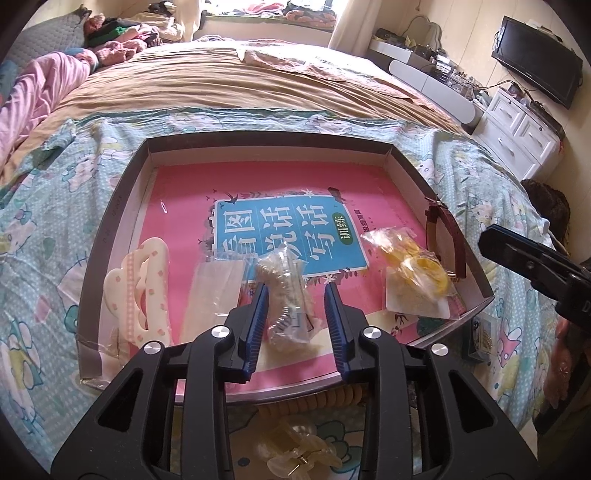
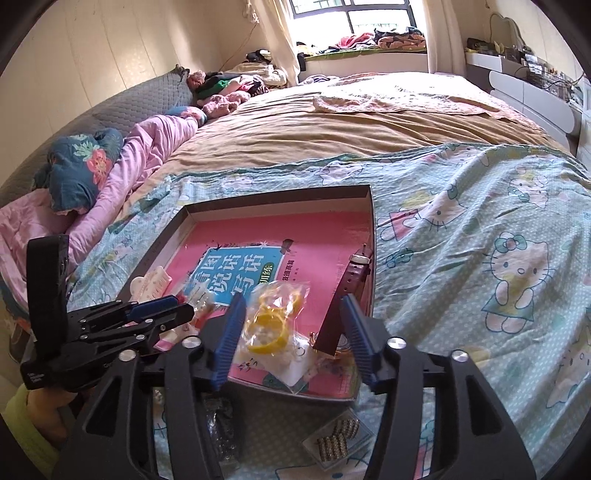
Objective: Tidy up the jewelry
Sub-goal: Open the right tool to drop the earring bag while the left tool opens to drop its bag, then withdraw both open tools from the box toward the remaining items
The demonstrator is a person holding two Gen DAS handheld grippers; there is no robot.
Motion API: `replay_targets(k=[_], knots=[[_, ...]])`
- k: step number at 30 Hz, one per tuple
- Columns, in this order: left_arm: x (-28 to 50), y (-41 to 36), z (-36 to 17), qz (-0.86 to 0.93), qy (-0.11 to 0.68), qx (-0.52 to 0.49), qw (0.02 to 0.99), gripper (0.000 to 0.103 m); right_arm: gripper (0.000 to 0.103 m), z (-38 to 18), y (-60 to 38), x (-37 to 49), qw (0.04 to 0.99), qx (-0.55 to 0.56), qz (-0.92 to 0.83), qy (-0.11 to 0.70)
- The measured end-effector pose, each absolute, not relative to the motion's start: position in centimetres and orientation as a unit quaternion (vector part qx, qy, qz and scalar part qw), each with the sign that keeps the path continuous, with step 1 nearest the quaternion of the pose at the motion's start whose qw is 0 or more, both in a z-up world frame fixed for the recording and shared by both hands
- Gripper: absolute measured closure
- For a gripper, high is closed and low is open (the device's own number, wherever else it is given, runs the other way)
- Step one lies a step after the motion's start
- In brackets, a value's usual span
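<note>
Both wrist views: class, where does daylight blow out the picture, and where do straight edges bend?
Left wrist view: the window is blown out at the top, and the tray rim bows. Right wrist view: the window is bright but its bars show; the tray edge curves.

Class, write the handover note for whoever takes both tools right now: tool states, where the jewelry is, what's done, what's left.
Left tool: open, straddling the clear bag of pale coils in the box; not gripping.
Right tool: open, empty, hanging over the box's near edge.
In the box: cream hair claw, bag of yellow rings, brown-strapped watch.
Left on the bedsheet: packet of beaded rings, translucent hair claw.
</note>
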State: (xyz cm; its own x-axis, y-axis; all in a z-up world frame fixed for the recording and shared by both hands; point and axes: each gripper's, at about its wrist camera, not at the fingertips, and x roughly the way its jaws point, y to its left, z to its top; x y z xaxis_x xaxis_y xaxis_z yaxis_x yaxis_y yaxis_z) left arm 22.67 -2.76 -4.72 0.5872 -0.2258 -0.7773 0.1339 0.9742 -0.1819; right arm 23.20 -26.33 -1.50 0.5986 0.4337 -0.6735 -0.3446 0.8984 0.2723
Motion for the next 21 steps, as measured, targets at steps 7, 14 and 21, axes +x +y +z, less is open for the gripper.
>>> replay_targets(k=[7,14,21], knots=[[22.1,-2.5,-3.7,-0.1,0.438,-0.055,0.892,0.064,0.036,-0.8,-27.2,22.3,0.894,0.066,0.217,0.386],[21.2,-2.6,-2.1,-0.102,0.424,-0.057,0.898,0.043,0.032,-0.2,-28.2,21.3,0.897,0.07,0.212,0.381],[20.1,-2.4,-0.6,-0.096,0.409,-0.058,0.906,0.025,0.023,0.8,-28.8,20.1,0.904,0.07,0.209,0.365]])
